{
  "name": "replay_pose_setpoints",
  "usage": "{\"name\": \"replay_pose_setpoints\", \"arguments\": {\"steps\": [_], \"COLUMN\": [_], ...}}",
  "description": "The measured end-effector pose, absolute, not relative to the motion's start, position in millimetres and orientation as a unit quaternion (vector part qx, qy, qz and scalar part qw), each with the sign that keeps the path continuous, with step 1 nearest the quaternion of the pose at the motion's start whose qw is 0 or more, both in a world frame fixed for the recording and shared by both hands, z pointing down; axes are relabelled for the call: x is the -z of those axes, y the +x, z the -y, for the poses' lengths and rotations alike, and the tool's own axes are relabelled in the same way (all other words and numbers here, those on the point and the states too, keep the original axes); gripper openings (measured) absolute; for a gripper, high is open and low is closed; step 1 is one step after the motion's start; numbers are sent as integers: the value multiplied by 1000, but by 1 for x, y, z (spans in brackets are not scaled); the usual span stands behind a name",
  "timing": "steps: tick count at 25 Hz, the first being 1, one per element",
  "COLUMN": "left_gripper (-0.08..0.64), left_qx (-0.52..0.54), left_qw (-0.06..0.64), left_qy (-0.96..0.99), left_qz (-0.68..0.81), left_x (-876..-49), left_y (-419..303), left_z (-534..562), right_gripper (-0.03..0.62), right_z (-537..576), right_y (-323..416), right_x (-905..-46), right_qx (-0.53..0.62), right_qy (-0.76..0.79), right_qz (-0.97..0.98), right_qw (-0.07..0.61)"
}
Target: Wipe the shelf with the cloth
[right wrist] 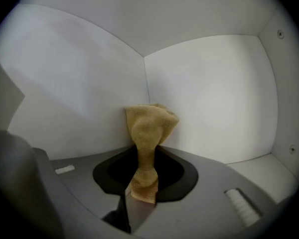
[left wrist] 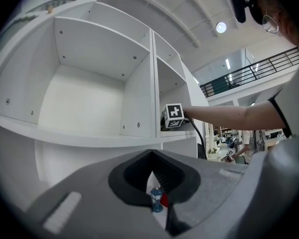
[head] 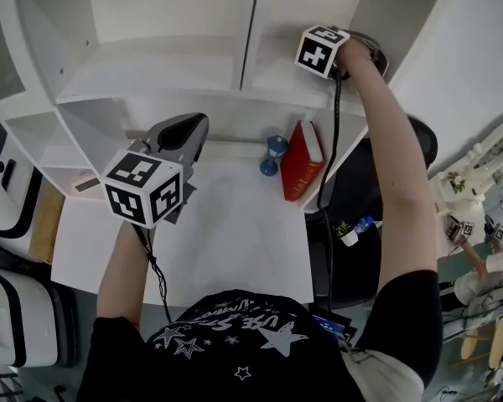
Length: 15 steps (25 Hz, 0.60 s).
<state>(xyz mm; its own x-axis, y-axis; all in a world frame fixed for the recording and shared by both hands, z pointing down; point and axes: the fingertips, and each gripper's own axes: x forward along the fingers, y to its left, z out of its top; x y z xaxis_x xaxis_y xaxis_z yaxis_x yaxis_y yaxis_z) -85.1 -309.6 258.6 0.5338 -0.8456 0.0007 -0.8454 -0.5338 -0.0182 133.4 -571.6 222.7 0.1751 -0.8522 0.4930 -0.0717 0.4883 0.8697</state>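
The right gripper [right wrist: 141, 193] is being clamped tight on the cloth [right wrist: 149, 128]. Its jaws are being pressed together on the tan fabric's lower end, and the rest is being pushed forward as a bunched wad. That wad is being carried at the inner corner of the narrow compartment [head: 281, 19], where the back wall meets the side wall, and it appears to be touching both. Whether it is touching the board below cannot be told. The grip is probably being taken low on the cloth so that a soft, free bulk is being offered to the surfaces and can be worked into the corner. The right arm [head: 394, 166] is being stretched forward for this, and in the head view only the marker cube is showing outside the compartment.

The left gripper [head: 187, 131] is being held away from the work, over the white table [head: 235, 249] and lower than the upper board of the shelf [head: 151, 80]. Its jaws are closed to a thin slit with nothing between them. It is judged to be parked there so that the wiping is not being hindered.

Counted, there are two grippers, one cloth and one shelf with two upper compartments in sight, one wide and one narrow. At the back of the table, one red book [head: 302, 164] is being leaned near the shelf's upright panel. One small blue hourglass-shaped object [head: 273, 155] is standing just beside it.
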Motion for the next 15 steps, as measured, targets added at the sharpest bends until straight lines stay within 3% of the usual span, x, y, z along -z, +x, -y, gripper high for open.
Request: {"name": "replay_pose_setpoints", "arguments": {"steps": [15], "left_gripper": [2], "left_qx": [1], "left_qw": [3], "left_qy": [-897], "left_qz": [-442], "left_x": [-269], "left_y": [-71], "left_z": [275], "right_gripper": [123], "right_z": [488], "right_y": [145], "right_x": [-222], "right_qx": [262], "right_qy": [431], "right_qz": [587], "right_qw": [633]}}
